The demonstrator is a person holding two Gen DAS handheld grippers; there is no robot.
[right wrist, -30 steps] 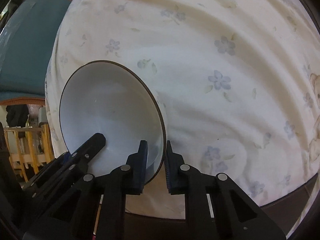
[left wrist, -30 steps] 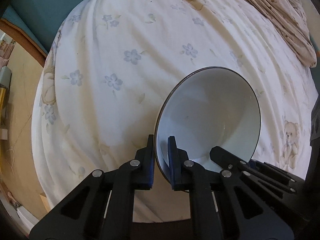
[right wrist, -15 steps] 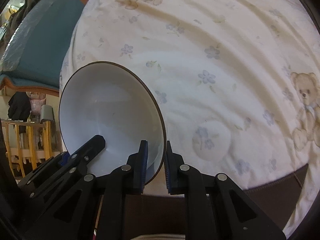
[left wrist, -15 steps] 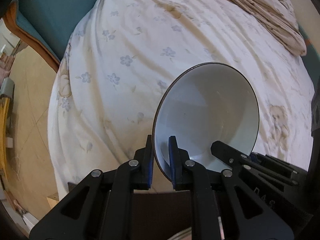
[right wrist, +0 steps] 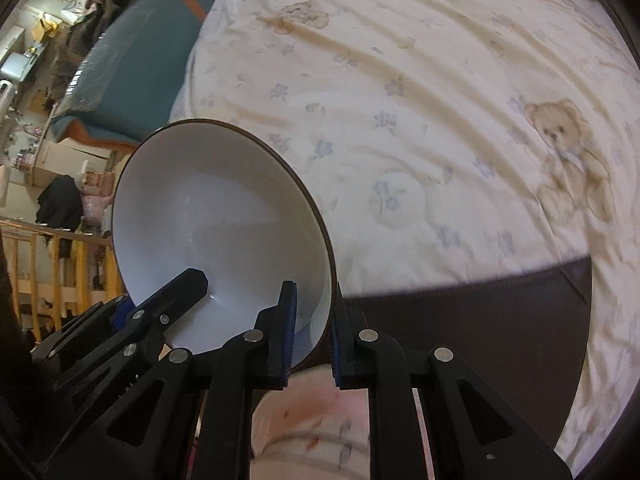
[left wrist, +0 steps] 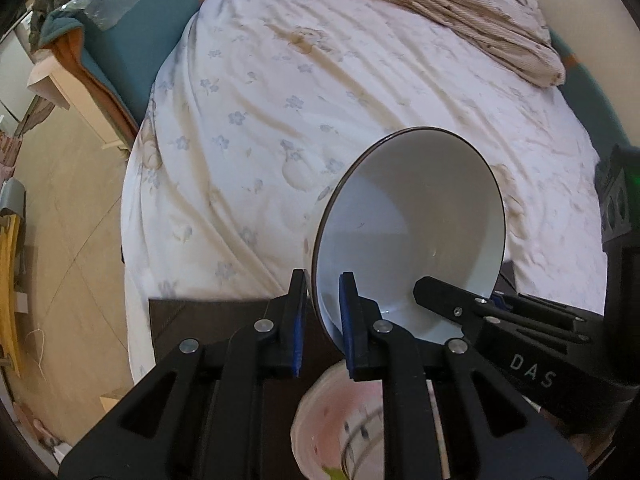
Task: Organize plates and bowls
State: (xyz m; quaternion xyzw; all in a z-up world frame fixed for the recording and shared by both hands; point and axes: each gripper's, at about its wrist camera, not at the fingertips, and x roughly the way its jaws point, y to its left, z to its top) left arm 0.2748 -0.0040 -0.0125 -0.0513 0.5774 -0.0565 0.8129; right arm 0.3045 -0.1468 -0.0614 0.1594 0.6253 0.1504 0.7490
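The white bowl [left wrist: 412, 232] with a dark rim is held in the air, tilted on edge, above the bed [left wrist: 320, 100] and the dark worktop [right wrist: 460, 320]. The left gripper [left wrist: 323, 292] fingers are clamped on one side of its rim; the right gripper [right wrist: 313, 304] fingers are clamped on the opposite side. A pinkish patterned bowl [left wrist: 344, 428] sits on the worktop directly below the fingers.

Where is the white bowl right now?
The white bowl hangs tilted above the bed's floral sheet, its rim pinched by the left tongs and right tongs, above a pinkish dish.
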